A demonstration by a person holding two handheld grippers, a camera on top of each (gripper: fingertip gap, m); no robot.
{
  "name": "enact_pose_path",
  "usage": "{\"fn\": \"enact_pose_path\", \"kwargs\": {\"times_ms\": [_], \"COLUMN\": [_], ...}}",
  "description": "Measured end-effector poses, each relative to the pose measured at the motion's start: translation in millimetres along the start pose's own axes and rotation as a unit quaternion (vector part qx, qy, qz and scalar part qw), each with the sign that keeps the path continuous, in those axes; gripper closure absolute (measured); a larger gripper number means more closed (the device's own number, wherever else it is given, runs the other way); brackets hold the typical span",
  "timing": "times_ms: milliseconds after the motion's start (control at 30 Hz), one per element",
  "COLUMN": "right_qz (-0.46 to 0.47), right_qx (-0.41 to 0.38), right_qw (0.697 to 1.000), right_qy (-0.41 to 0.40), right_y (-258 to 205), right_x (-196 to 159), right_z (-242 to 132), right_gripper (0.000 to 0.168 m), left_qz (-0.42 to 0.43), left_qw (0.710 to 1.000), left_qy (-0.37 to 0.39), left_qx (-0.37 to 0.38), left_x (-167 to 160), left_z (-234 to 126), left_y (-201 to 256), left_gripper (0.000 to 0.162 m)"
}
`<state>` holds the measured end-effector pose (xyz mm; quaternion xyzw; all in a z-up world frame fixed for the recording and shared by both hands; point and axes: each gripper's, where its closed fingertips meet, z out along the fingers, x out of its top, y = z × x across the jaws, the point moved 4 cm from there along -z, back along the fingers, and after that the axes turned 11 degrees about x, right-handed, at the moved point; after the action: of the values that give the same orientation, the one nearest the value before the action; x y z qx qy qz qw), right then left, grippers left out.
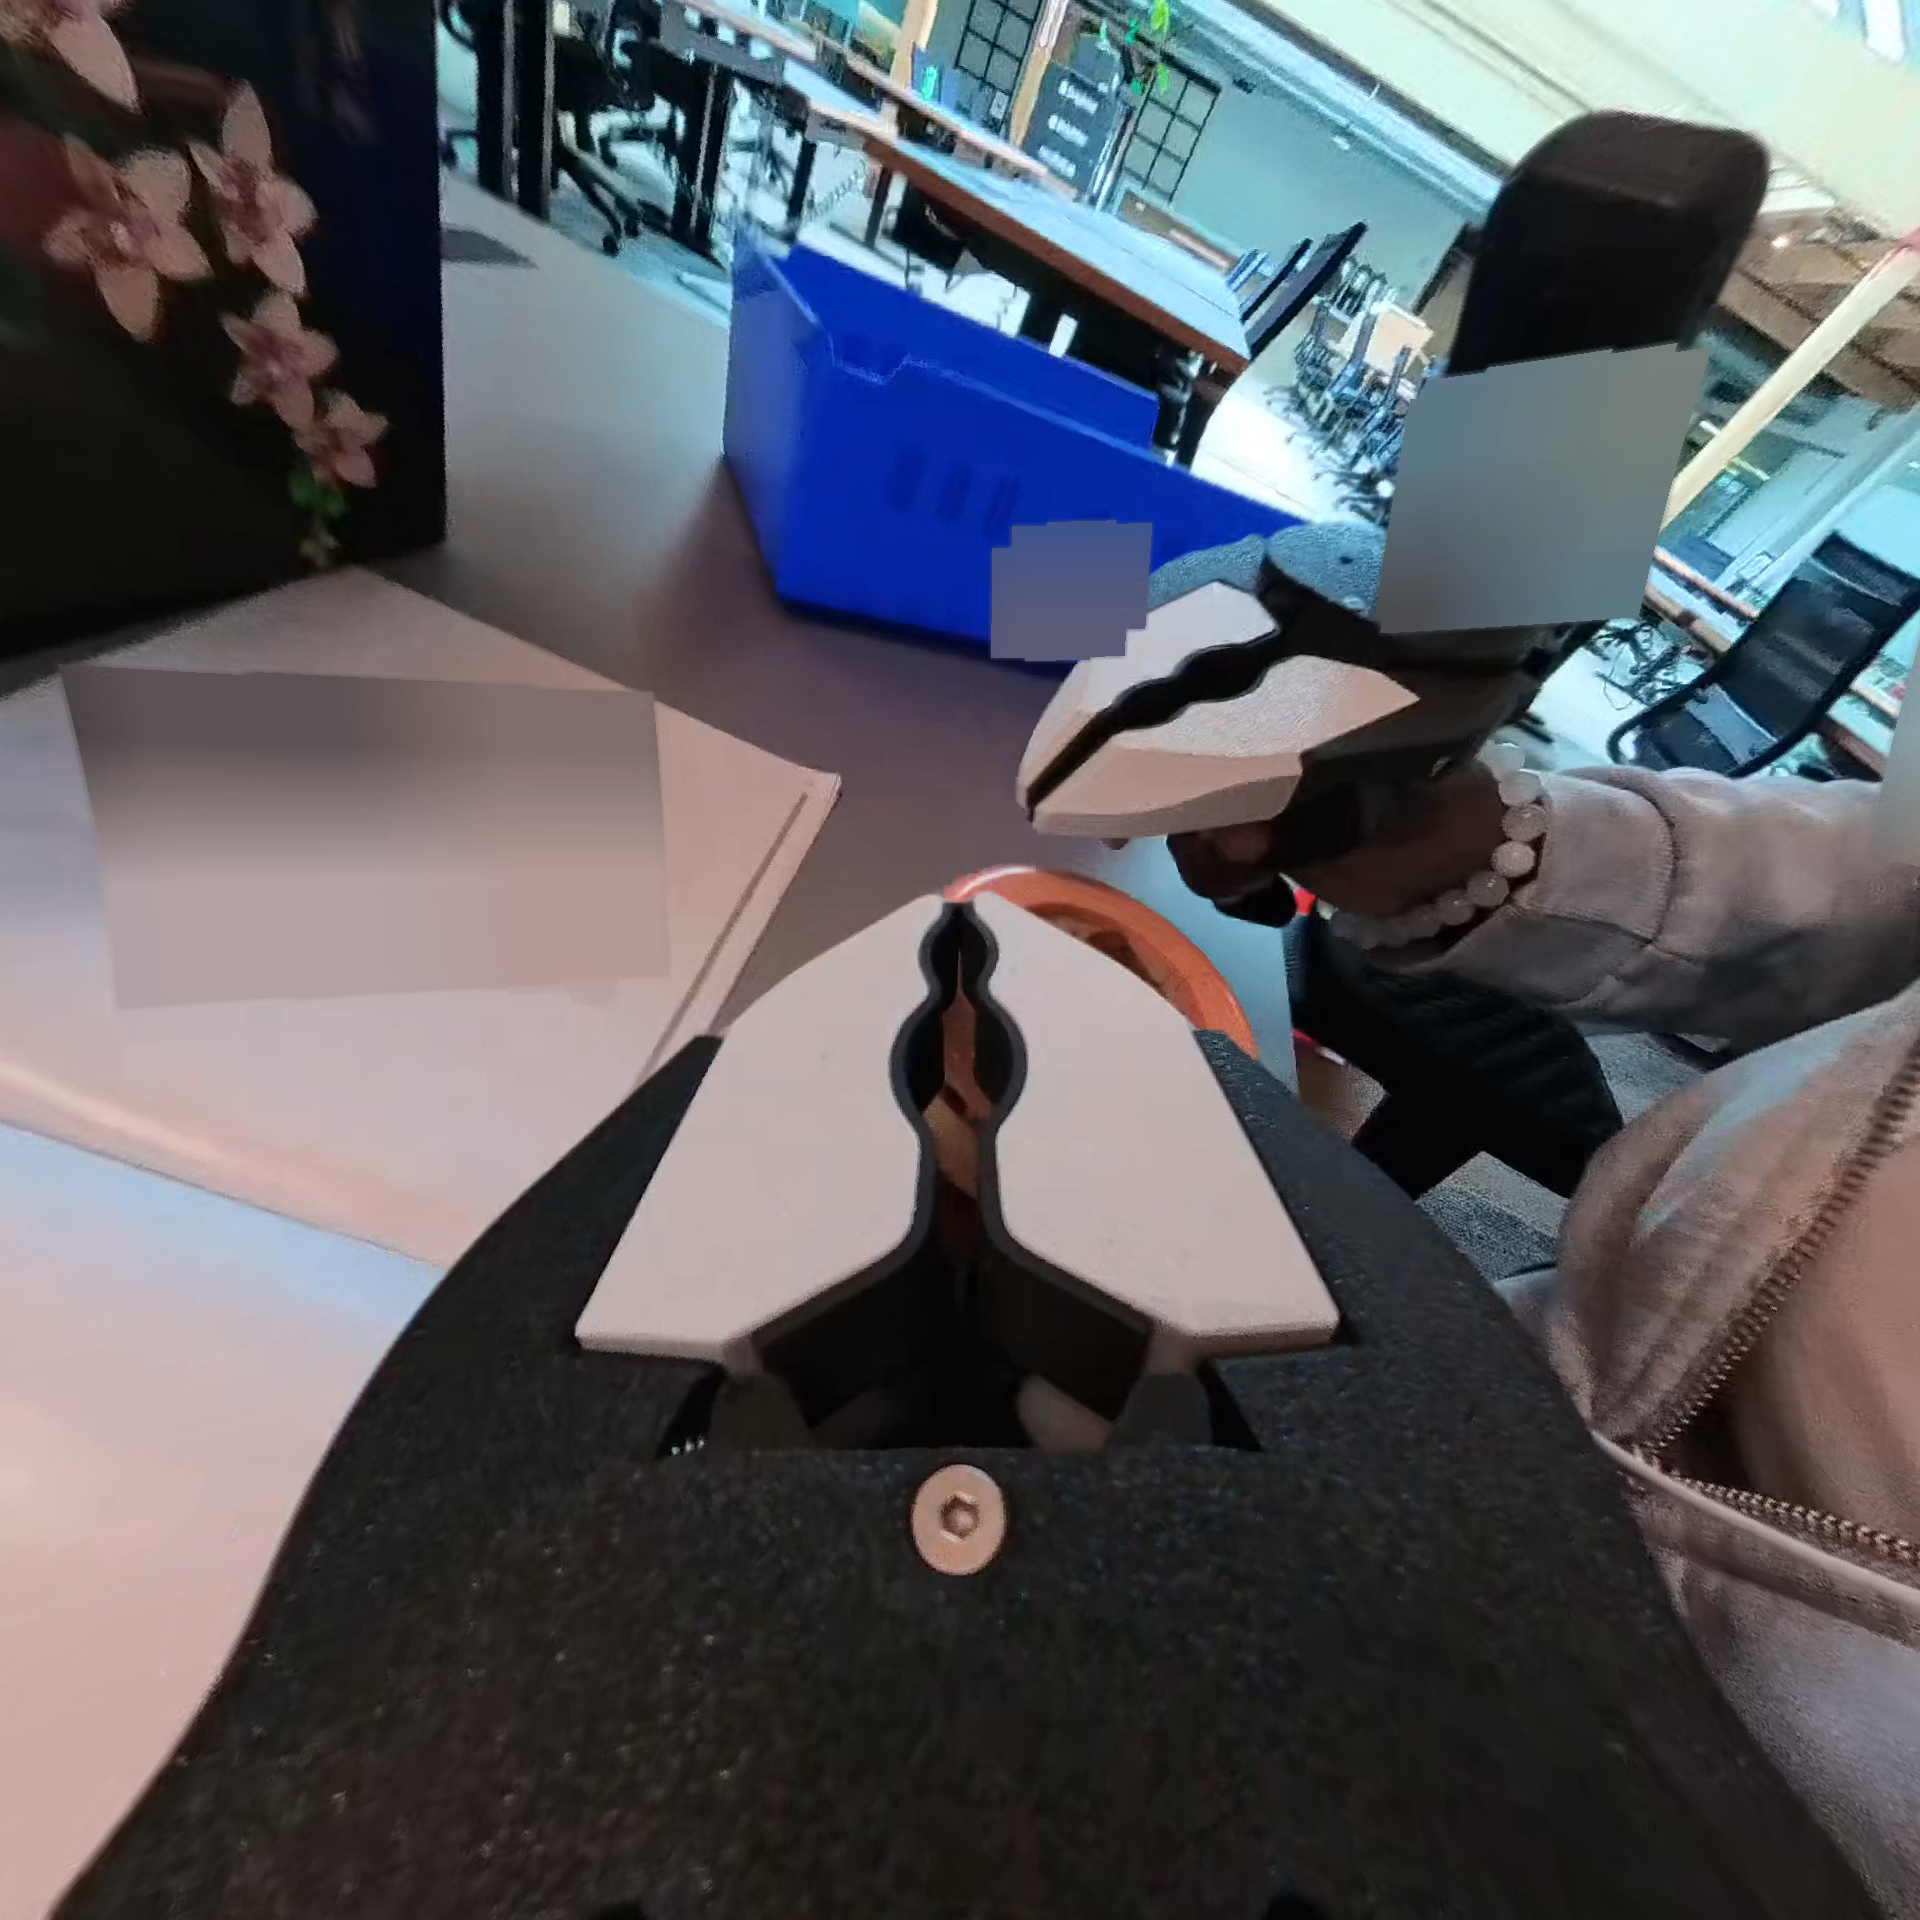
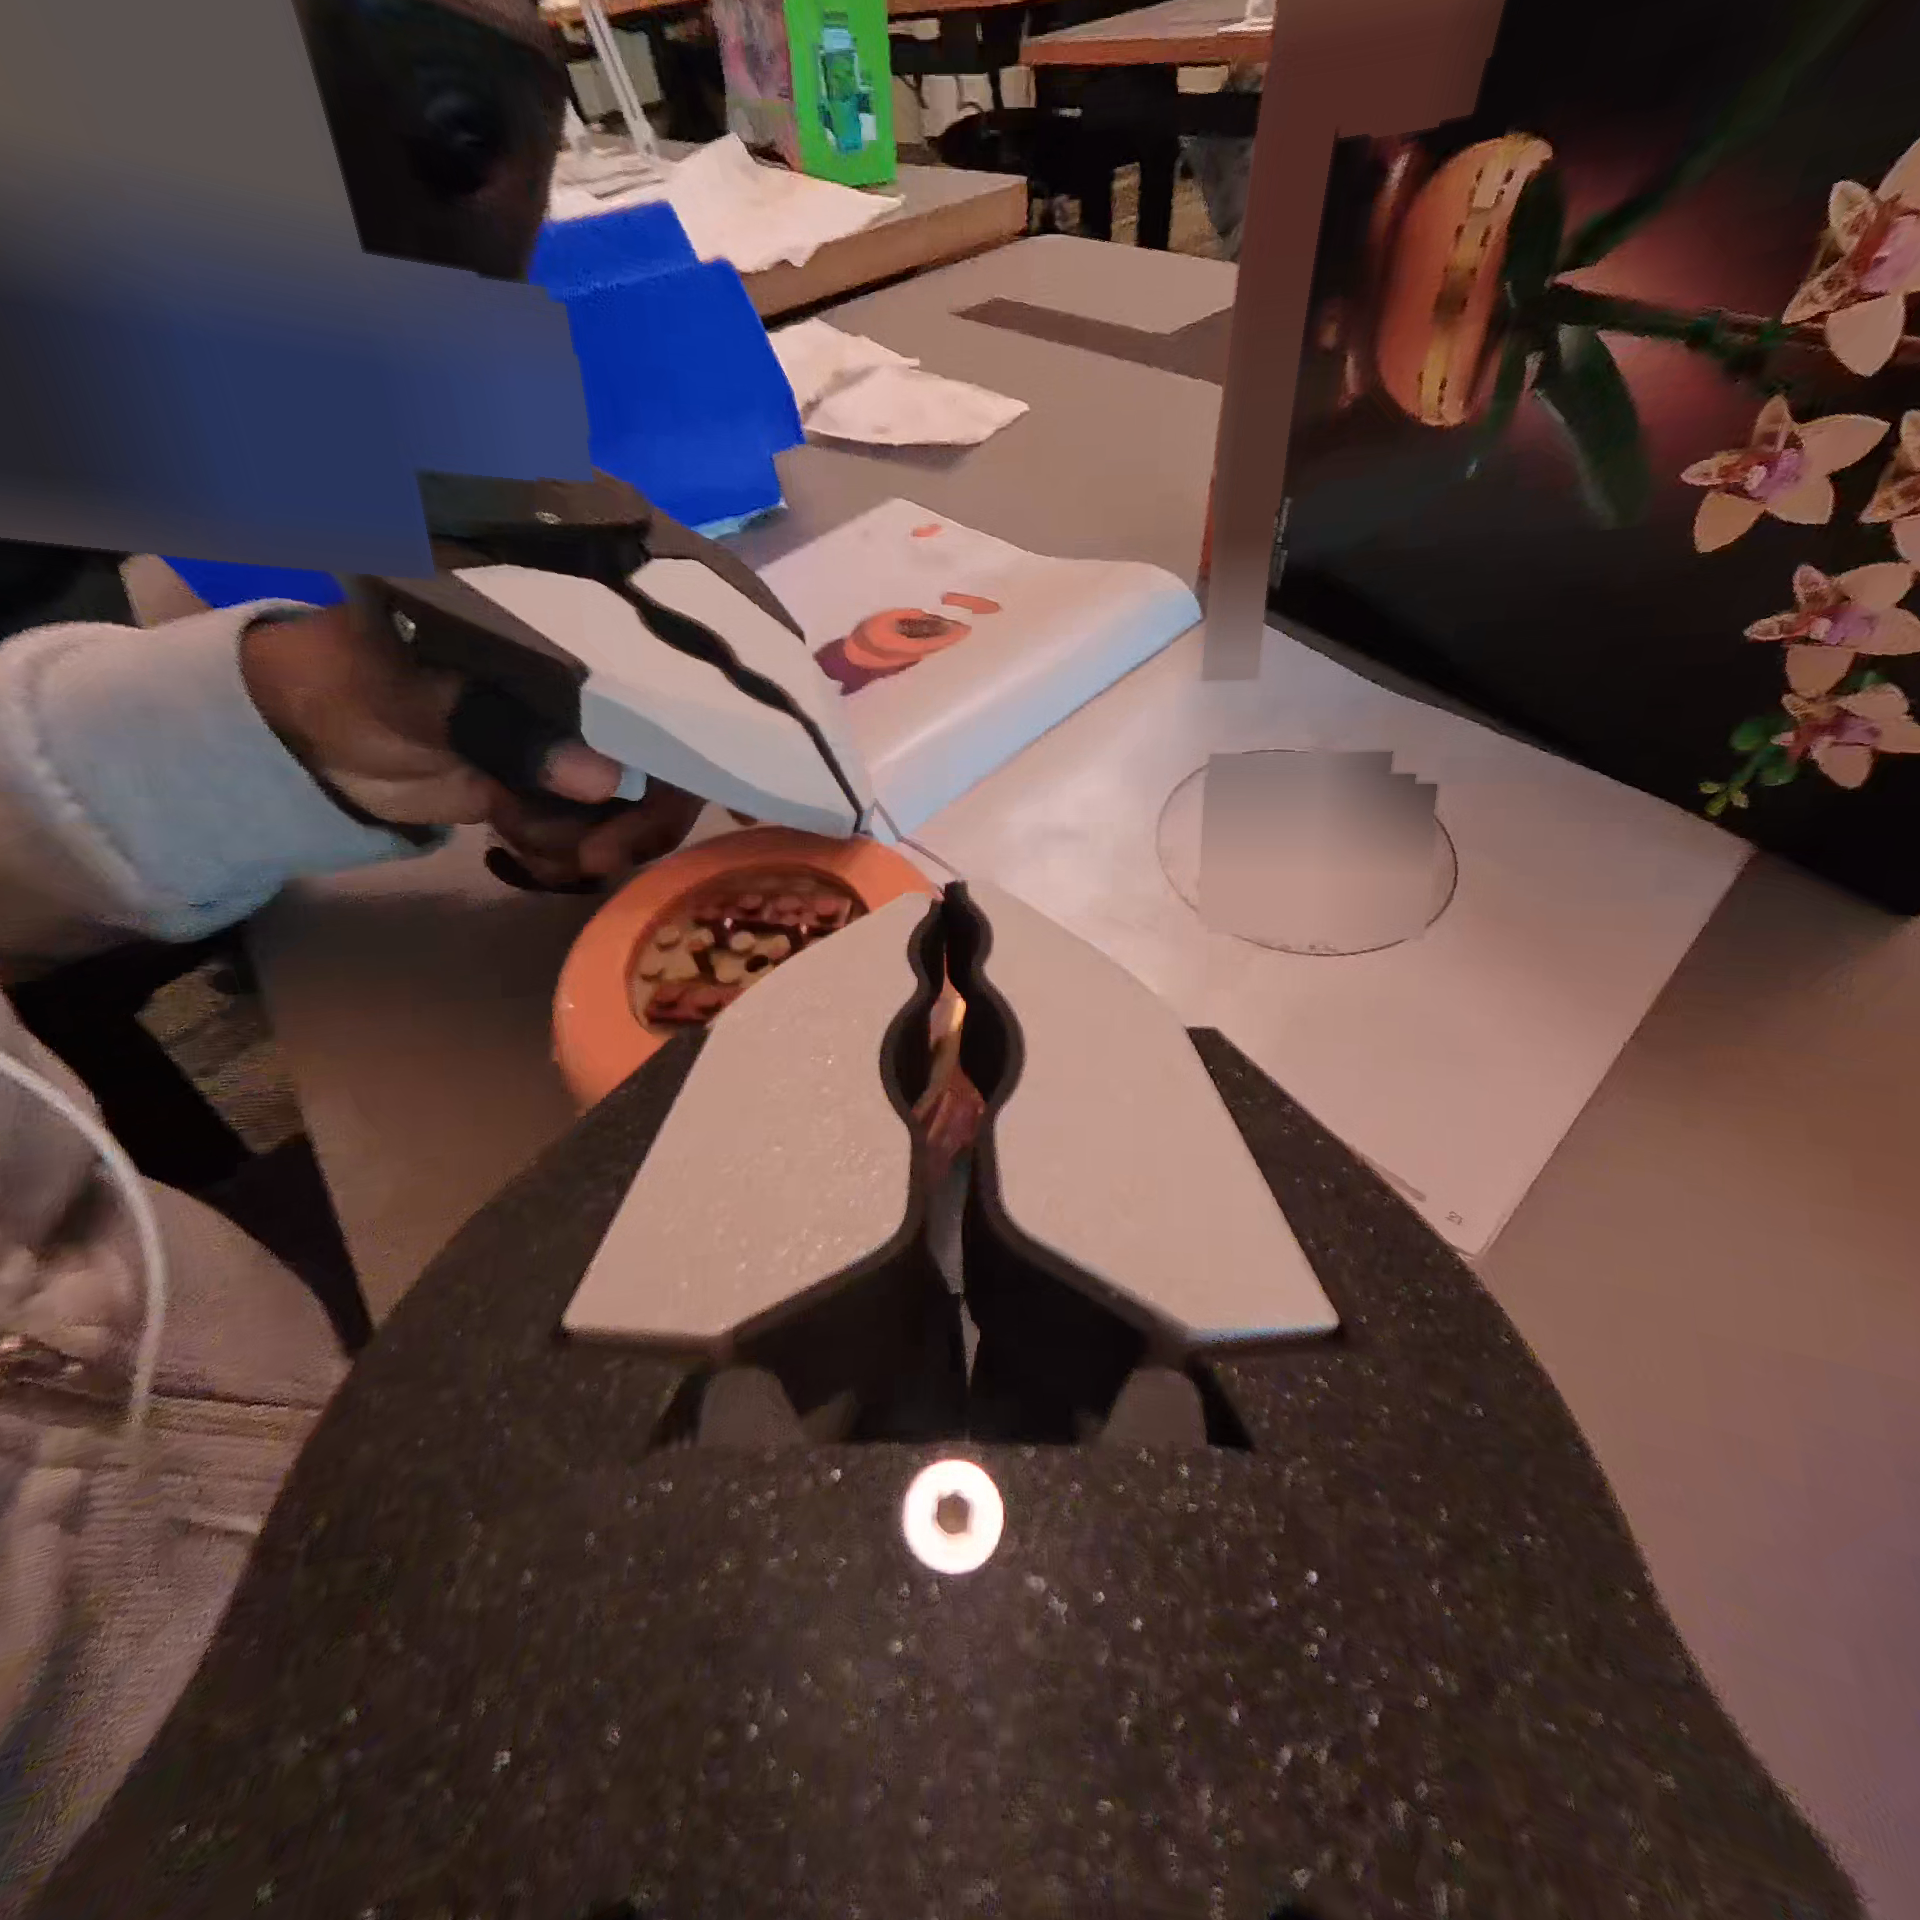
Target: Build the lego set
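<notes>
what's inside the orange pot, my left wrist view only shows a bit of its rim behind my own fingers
Observer: The orange pot holds a heap of small brown and tan pieces.
Operator: anything between the two tips
Observer: Yes, a thin pale strip runs from the left gripper to the right gripper. Both are shut, and I cannot tell what the strip is.
Operator: what lies beyond that
Observer: An open booklet lies just past the pot, and its page shows a drawing of an orange pot.
</notes>
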<state>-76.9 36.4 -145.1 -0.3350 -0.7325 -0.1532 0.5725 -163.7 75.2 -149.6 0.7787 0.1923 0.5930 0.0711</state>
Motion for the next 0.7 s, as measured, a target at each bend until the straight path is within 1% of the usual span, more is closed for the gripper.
{"fn": "enact_pose_path", "kwargs": {"times_ms": [167, 300, 367, 500, 567, 633, 667, 700], "right_qz": [-0.005, -0.040, -0.047, -0.033, -0.047, -0.059, -0.051, -0.042], "right_qx": [-0.001, -0.018, -0.029, -0.031, -0.046, -0.076, -0.081, -0.080], "right_qw": [1.000, 0.999, 0.998, 0.998, 0.997, 0.991, 0.991, 0.993], "right_qy": [0.004, 0.002, 0.012, 0.050, 0.042, 0.091, 0.094, 0.072], "right_y": [-5, -11, -12, -14, -13, -11, -11, -11], "right_x": [-6, -7, -7, -11, -9, -1, -1, -7], "right_z": [6, 10, 11, 10, 9, 1, 0, 2], "right_gripper": [0.168, 0.168, 0.168, 0.168, 0.168, 0.168, 0.168, 0.168], "left_qz": [0.022, 0.064, 0.083, 0.117, 0.126, 0.133, 0.134, 0.138], "left_qw": [0.999, 0.997, 0.994, 0.988, 0.986, 0.979, 0.976, 0.975], "left_qy": [0.005, 0.015, 0.025, 0.043, 0.043, 0.104, 0.122, 0.117], "left_qx": [0.027, 0.048, 0.063, 0.094, 0.101, 0.117, 0.124, 0.129], "left_x": [-6, -8, -8, -9, -8, 3, 6, 3], "left_z": [3, 2, 2, 2, 0, -8, -12, -12], "left_y": [1, 4, 6, 9, 9, 11, 12, 11], "left_gripper": [0.162, 0.162, 0.162, 0.162, 0.162, 0.162, 0.162, 0.162]}}
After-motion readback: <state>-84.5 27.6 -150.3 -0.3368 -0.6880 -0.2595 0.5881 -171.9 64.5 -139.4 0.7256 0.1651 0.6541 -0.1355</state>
